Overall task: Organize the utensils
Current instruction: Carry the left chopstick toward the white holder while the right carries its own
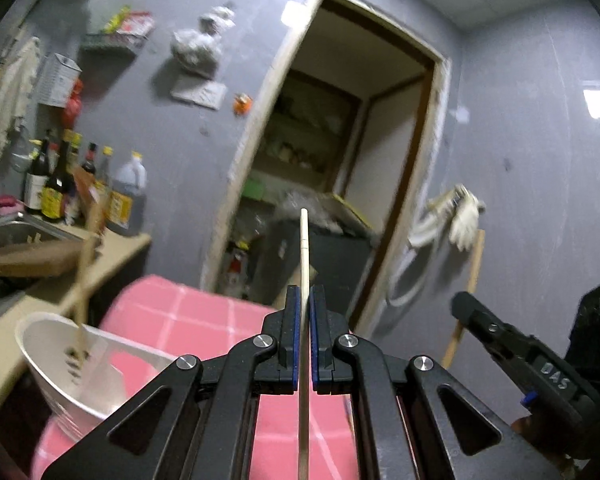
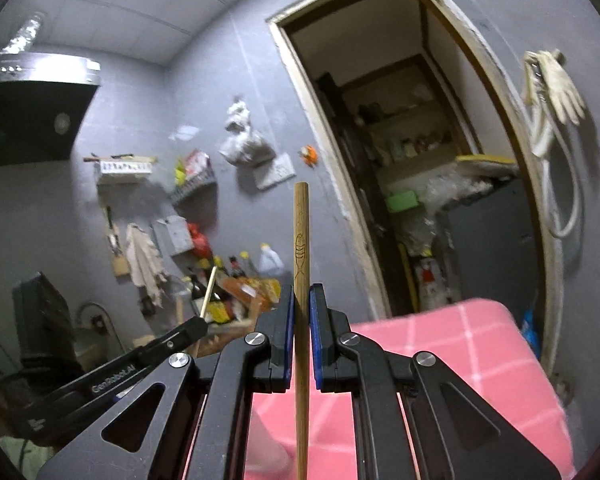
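My left gripper (image 1: 305, 294) is shut on a thin pale chopstick (image 1: 304, 248) that stands upright between its blue pads, above a pink checked table (image 1: 204, 312). A white bowl (image 1: 60, 364) sits at the lower left with a blurred wooden stick (image 1: 85, 268) leaning out of it. My right gripper (image 2: 301, 292) is shut on a thicker brown wooden chopstick (image 2: 301, 240) with a small fish drawing, also upright. In the right wrist view the left gripper (image 2: 198, 326) shows at the lower left with the pale chopstick (image 2: 209, 290) sticking up. The right gripper's body (image 1: 512, 344) appears at the right in the left wrist view.
An open doorway (image 1: 340, 152) leads to a storage room with shelves. Sauce bottles (image 1: 80, 188) stand on a counter by a sink (image 1: 12, 232) at the left. Gloves and a hose (image 2: 552, 96) hang on the grey wall. A range hood (image 2: 32, 100) hangs at the upper left.
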`<state>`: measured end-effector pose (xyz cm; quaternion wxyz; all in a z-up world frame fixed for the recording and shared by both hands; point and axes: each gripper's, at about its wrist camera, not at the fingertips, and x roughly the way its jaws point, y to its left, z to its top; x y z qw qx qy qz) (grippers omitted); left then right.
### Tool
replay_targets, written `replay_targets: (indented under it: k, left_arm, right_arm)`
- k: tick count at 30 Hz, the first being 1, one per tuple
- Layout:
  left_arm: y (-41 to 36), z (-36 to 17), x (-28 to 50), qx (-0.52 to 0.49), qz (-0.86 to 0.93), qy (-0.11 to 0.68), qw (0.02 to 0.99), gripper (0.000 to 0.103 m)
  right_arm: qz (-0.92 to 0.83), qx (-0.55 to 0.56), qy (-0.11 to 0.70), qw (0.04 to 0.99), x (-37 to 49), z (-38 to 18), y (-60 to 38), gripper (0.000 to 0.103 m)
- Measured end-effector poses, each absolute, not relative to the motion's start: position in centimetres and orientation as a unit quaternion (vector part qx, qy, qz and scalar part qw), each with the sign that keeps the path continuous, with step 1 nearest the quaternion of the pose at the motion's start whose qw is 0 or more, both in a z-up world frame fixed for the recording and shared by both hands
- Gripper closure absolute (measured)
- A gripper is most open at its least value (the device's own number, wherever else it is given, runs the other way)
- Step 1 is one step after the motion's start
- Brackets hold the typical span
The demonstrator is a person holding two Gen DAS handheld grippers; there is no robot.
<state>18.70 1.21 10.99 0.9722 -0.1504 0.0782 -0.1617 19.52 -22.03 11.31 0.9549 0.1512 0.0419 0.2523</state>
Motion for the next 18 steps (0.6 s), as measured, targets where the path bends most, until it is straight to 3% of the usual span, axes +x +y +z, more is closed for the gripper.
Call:
replay_targets:
  k: [9,18]
  left_arm:
    - [9.8,12.9,20.5,-0.185,-0.088,0.025,0.978,0.1]
    - [15.8,12.5,23.6,-0.212,-0.031,-0.005,0.977,0.1]
  right_arm:
    - [0.304,0.148,-0.013,0.941,21.1,14.8,-16.5,0.097]
    - [0.292,0.134,-0.044,0.946,23.2,14.6,-12.8,0.097]
